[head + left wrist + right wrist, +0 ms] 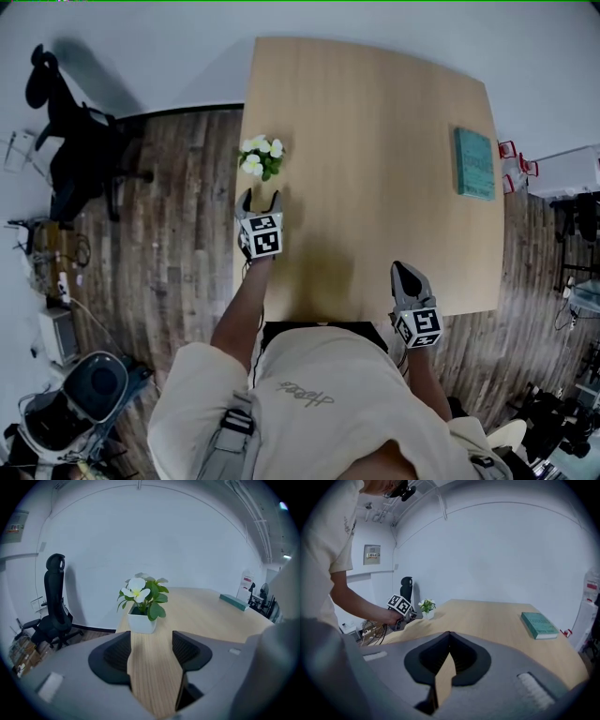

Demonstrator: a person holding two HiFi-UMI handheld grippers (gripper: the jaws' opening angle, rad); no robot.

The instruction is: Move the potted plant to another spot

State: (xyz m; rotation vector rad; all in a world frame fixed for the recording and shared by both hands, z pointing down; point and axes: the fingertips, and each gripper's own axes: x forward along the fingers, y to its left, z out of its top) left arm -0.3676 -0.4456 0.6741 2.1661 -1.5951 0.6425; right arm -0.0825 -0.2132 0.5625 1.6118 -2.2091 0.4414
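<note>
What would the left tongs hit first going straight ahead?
Probably the potted plant, centred ahead of the open left tongs; only bare table lies between, though depth is unclear.

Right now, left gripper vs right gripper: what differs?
On the left gripper the jaws stand apart; on the right gripper they meet. The left gripper sits just short of the potted plant; the right gripper hangs by the near edge of the table. Both hold nothing.

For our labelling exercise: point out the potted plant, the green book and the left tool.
potted plant [142, 623]: left gripper view, on the white pot.
green book [474, 162]: head view, middle of its cover.
left tool [262, 200]: head view, midway between its fingertips.
</note>
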